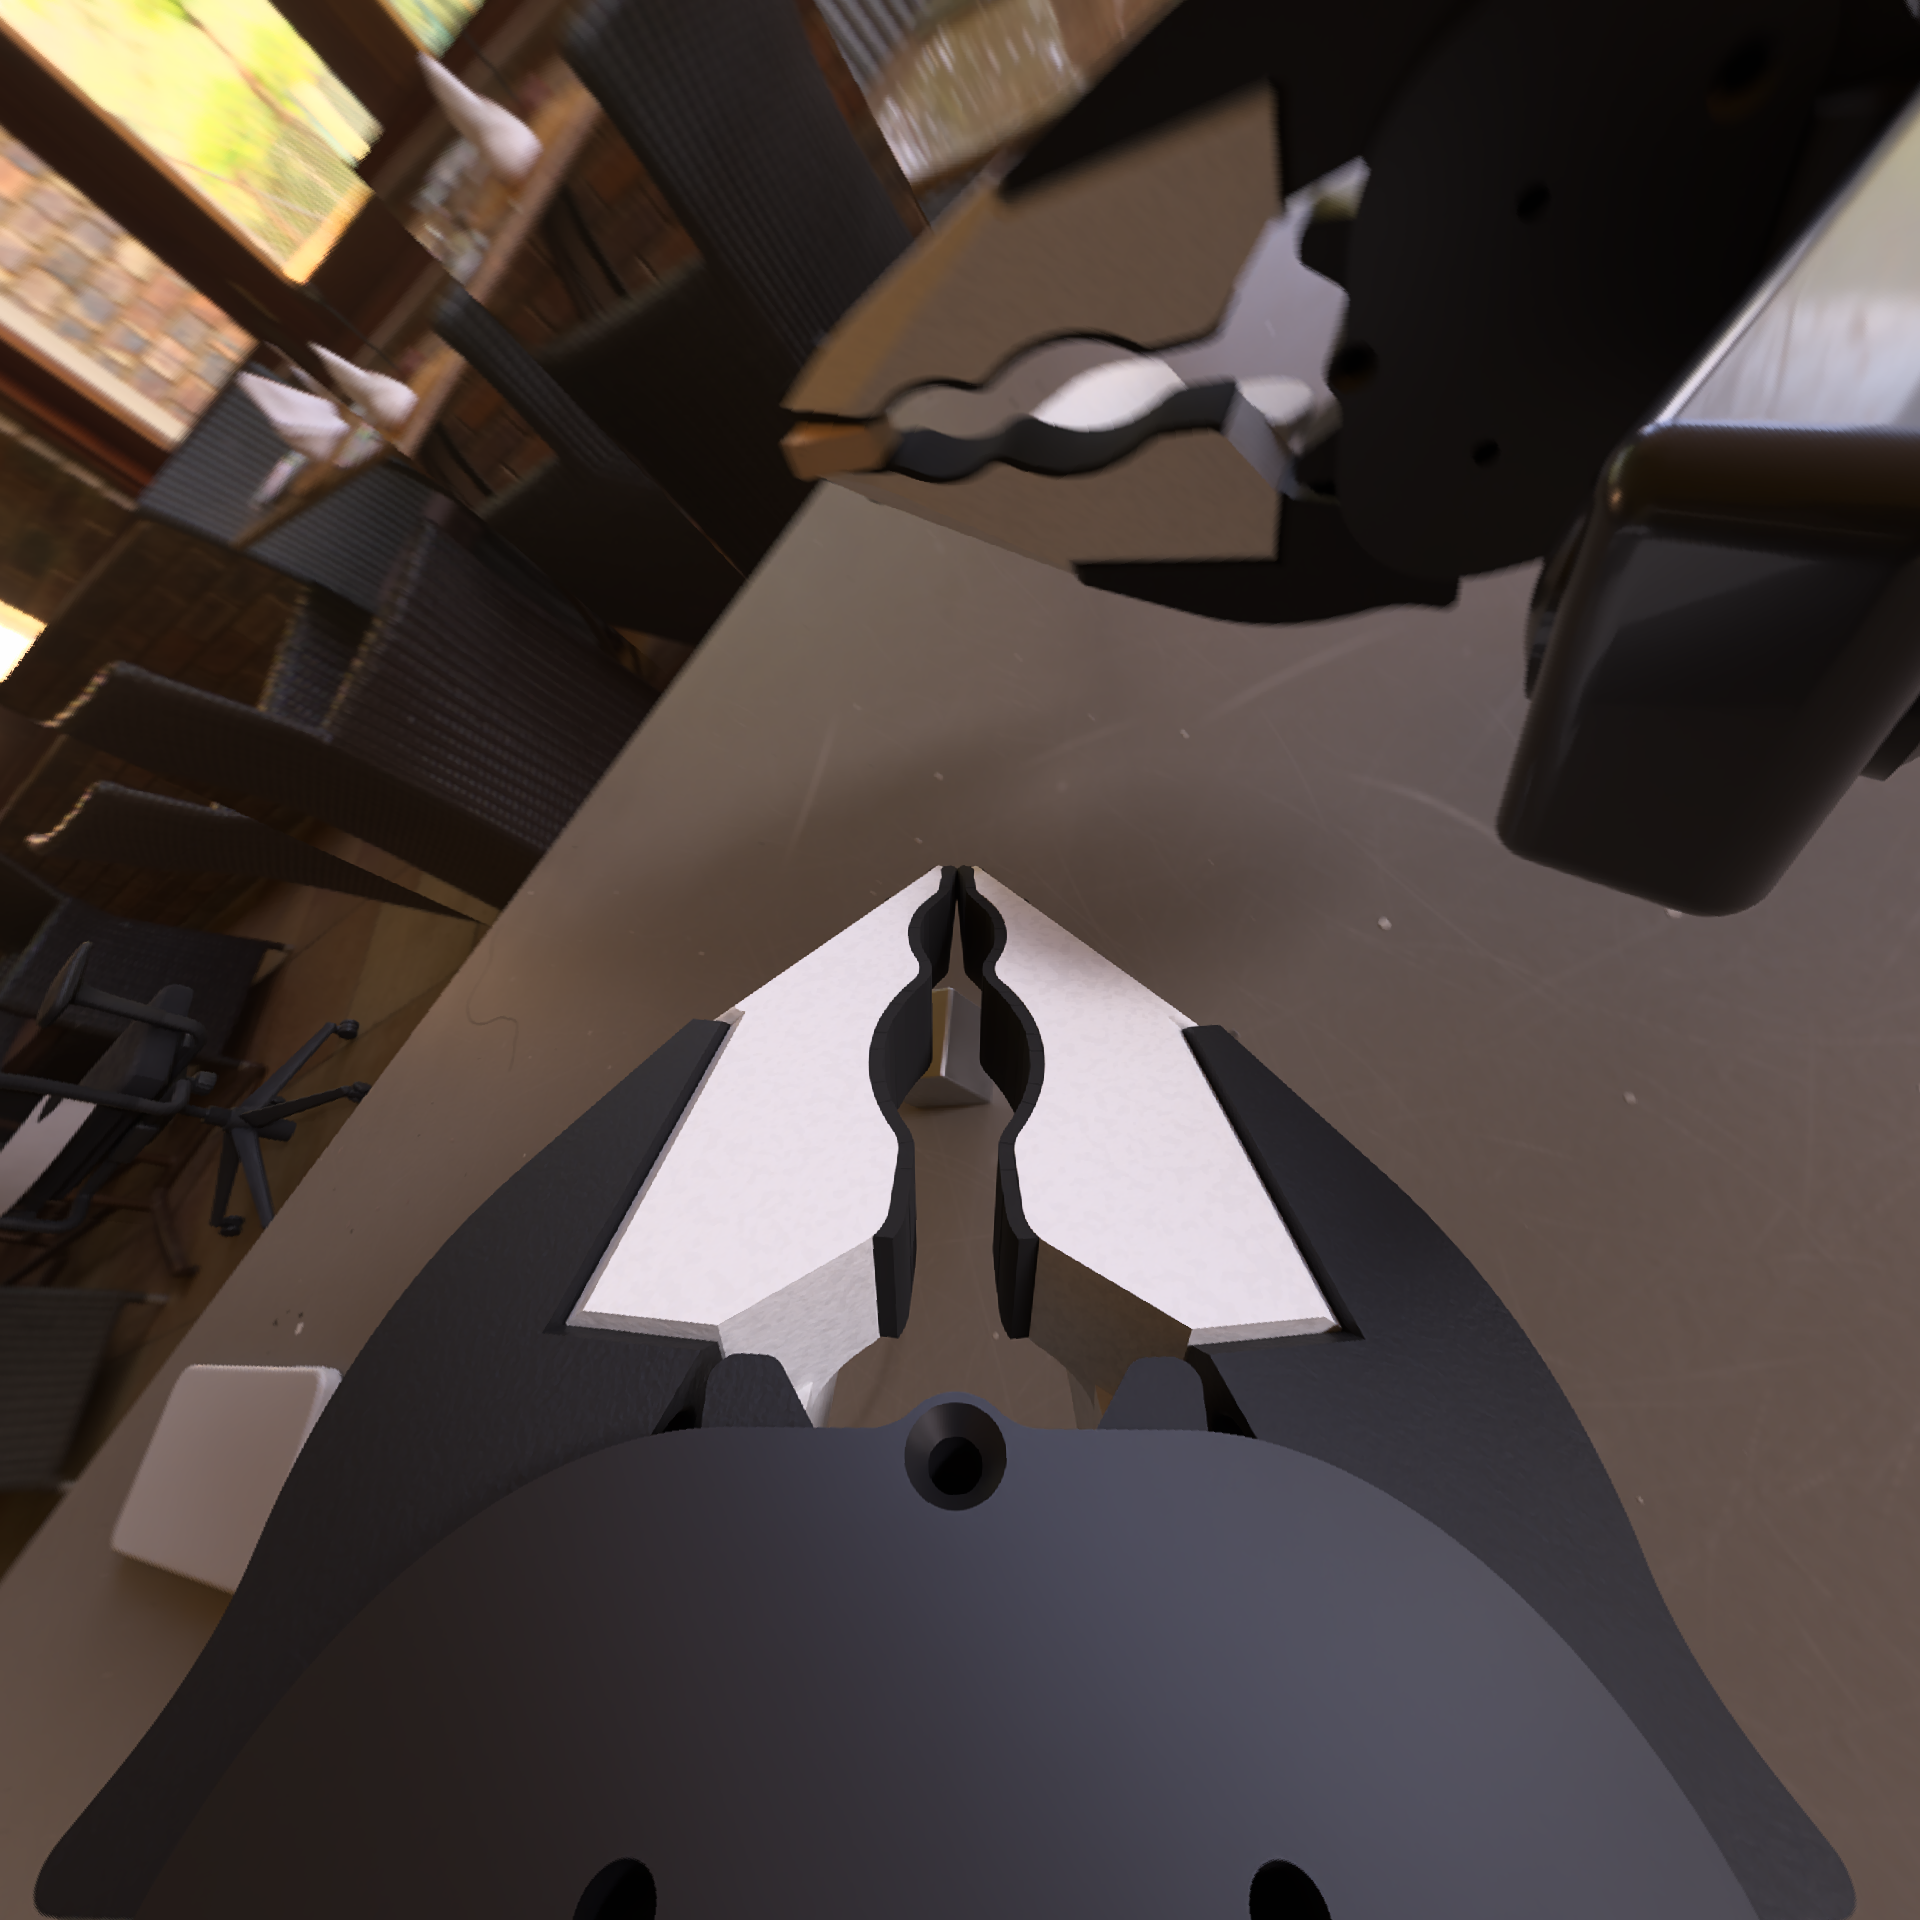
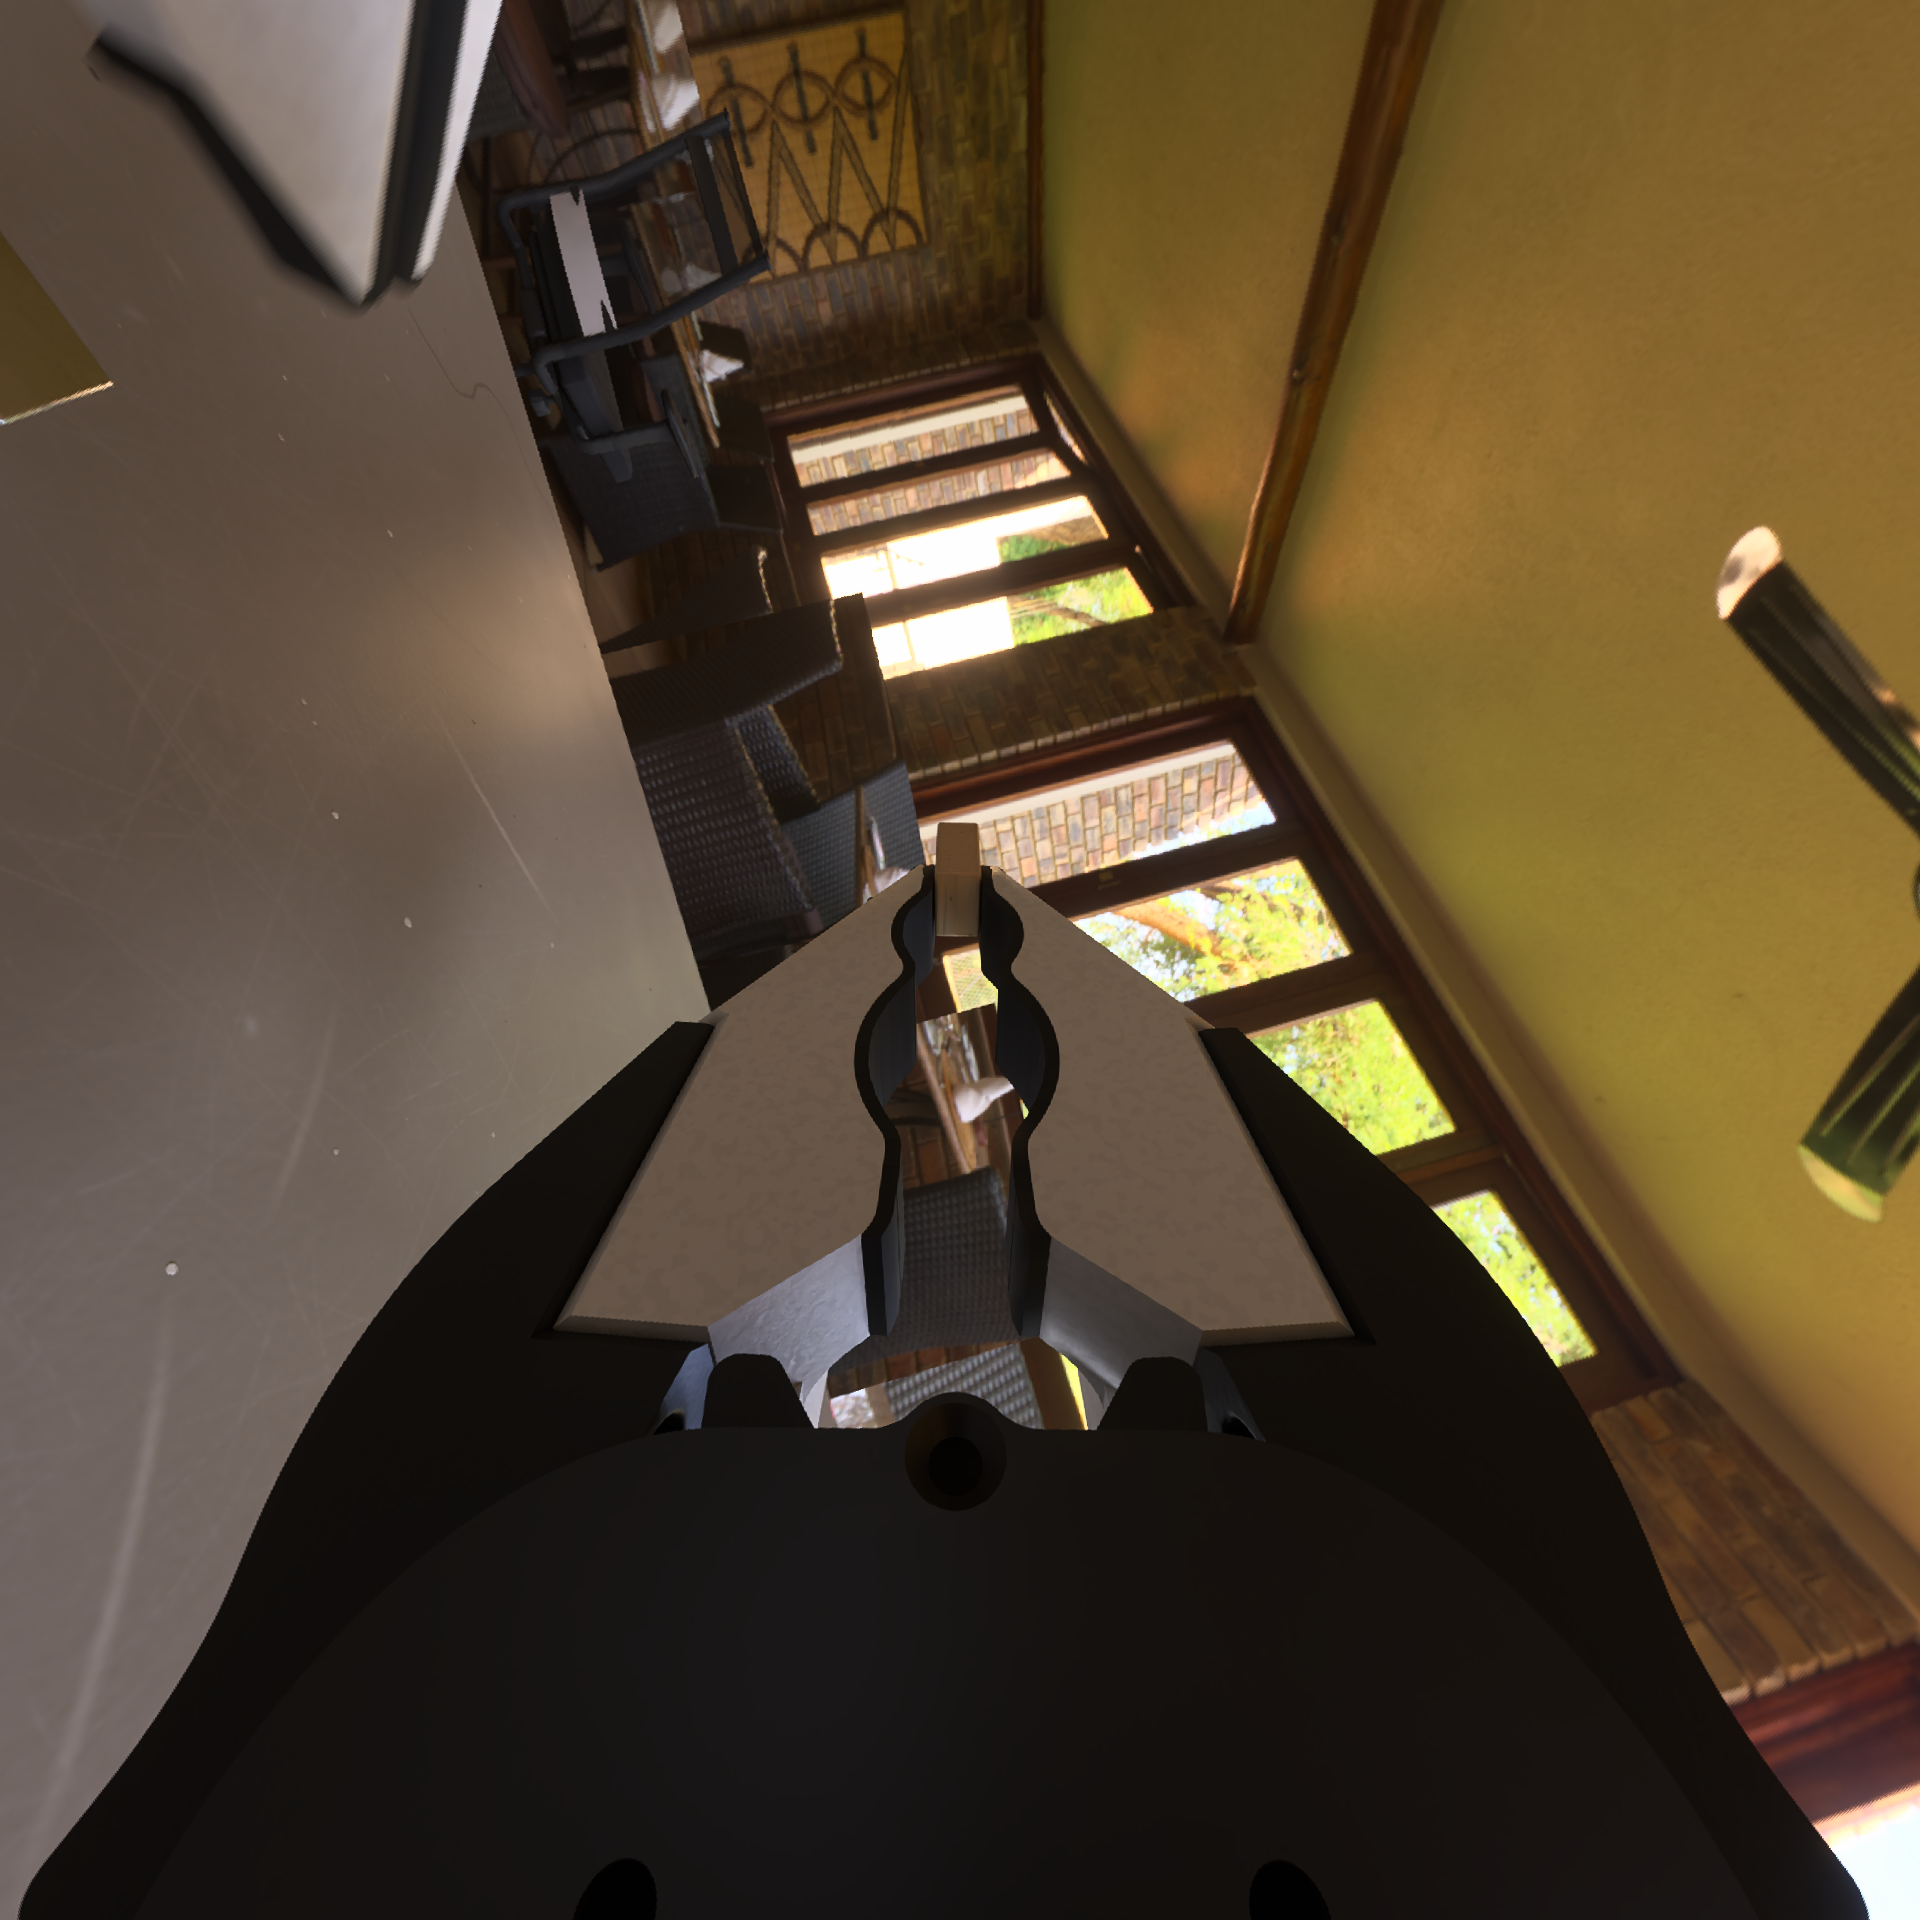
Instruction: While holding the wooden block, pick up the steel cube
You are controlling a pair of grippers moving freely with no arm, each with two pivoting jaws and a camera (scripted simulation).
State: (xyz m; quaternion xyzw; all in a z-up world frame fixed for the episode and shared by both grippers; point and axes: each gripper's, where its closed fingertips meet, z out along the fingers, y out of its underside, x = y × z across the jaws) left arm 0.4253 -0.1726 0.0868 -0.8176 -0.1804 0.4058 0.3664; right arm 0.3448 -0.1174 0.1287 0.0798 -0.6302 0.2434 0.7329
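My left gripper is shut, its tips together low over the brown table. The small shiny steel cube shows through the rounded gap behind the tips. It seems to lie under the fingers, and I cannot tell whether the pads touch it. My right gripper is shut on the pale wooden block, which sticks out past its tips. In the left wrist view the right gripper hangs above the table at the upper right, with the wooden block at its tips.
A white flat box lies on the table near its left edge. A yellow flat thing lies at the left of the right wrist view, under a grey body that looks like the left gripper. Dark wicker chairs stand beyond the table edge.
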